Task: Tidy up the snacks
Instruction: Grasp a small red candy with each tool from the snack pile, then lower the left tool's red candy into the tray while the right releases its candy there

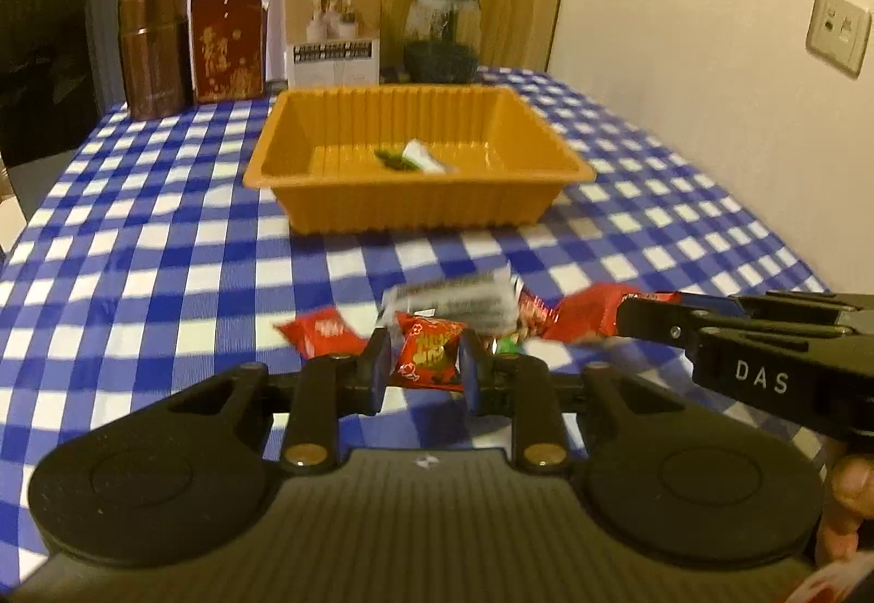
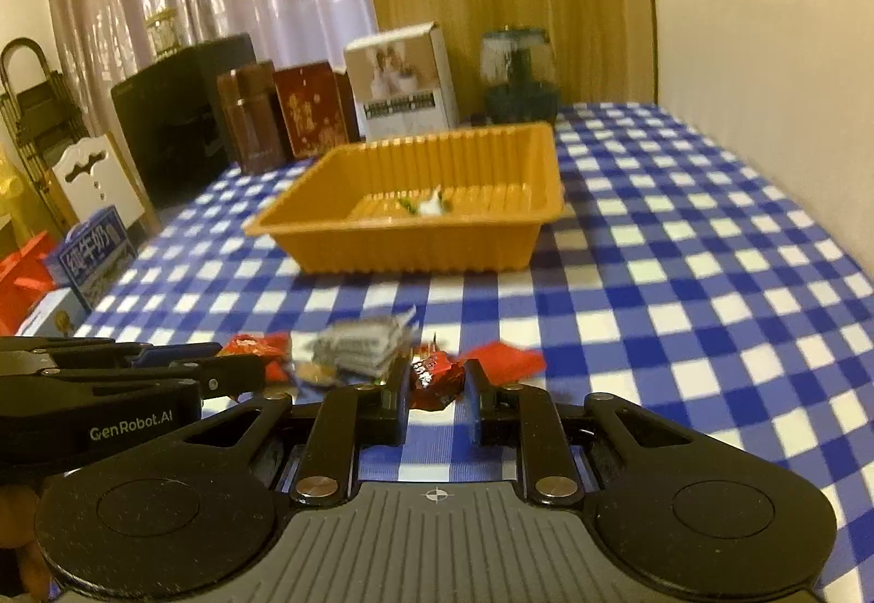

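Left tongs (image 1: pixel 425 368): narrowly parted, two fingers clamped on one red candy packet (image 1: pixel 429 357). Right tongs (image 2: pixel 437 398): narrowly parted, one dark red candy (image 2: pixel 434 376) between the fingers; firm contact cannot be confirmed. Loose pile on the checked surface (image 1: pixel 164 242), left to right: one red packet (image 1: pixel 322 330), one grey packet (image 1: pixel 453 300), one red wrapper (image 1: pixel 592 311). One orange tray (image 1: pixel 415 204) stands beyond, containing one white-and-green wrapped item (image 1: pixel 418 156).
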The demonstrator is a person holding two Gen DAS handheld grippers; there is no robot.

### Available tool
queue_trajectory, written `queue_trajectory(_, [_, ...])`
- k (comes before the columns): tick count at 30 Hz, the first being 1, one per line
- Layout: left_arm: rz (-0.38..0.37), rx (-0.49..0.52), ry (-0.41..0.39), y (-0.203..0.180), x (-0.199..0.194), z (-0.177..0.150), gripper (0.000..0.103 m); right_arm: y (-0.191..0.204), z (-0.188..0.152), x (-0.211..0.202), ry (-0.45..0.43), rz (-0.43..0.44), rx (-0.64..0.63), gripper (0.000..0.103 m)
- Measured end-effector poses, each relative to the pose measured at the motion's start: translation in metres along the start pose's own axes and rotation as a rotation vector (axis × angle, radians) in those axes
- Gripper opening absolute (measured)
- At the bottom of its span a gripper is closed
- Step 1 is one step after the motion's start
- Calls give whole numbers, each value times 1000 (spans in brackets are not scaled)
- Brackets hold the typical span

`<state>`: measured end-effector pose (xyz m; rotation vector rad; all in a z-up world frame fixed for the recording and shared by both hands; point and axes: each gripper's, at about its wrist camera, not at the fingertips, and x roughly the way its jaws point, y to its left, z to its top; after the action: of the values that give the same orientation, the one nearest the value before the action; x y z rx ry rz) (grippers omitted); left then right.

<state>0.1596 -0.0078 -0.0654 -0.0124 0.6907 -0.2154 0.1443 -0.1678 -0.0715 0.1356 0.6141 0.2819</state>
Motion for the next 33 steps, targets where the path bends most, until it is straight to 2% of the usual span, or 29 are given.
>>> queue_trajectory(10, [-24, 46, -51, 11, 9, 44, 24, -7, 41, 6, -85, -1, -16, 20])
queue_trajectory(17, [-32, 60, -98, 24, 29, 76, 24, -9, 76, 32, -143, 2, -40, 20])
queue_trajectory(24, [-28, 67, -116, 39, 57, 99, 24, -13, 101, 68, -158, -5, -47, 20])
queue_trajectory(33, [-24, 51, -101, 57, 94, 114, 24, -23, 125, 114, -117, -11, -13, 20])
